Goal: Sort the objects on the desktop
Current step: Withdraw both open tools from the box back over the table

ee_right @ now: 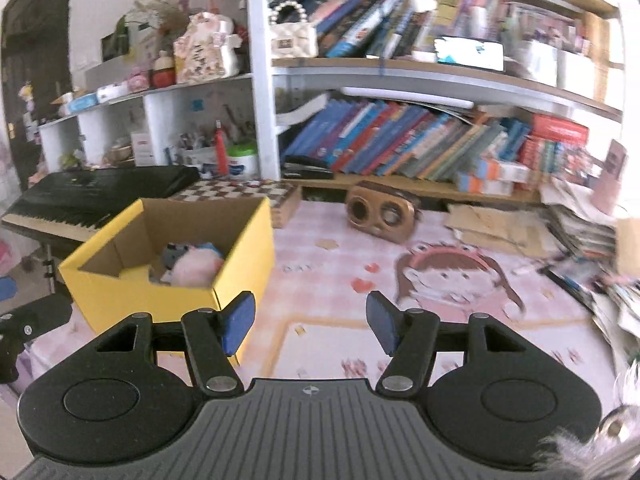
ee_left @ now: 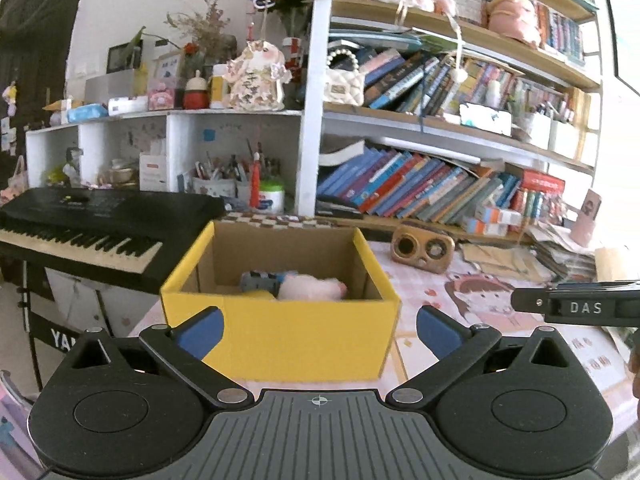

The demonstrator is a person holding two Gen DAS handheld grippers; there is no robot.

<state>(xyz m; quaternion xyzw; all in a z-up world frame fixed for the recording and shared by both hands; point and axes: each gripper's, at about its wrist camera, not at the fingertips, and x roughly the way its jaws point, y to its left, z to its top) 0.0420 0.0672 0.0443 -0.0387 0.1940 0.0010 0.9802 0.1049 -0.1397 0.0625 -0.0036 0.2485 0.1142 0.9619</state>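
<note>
Both my grippers are empty: left gripper (ee_left: 318, 330) wide open facing the box (ee_left: 280, 332) at frame centre, right gripper (ee_right: 308, 326) half open, box (ee_right: 168, 264) upper left.

Left gripper (ee_left: 318, 330) pointed slightly downward, jaws spread wide, nothing between. Right gripper (ee_right: 307, 322) angled downward, jaws partly apart, empty.

Both tongs wore matte black, with ribbed grey bases and round hubs. Blue pads (ee_left: 200, 330) tipped each finger, silver screws dotted the linkages. A crosshair mark sat mid-base.
</note>
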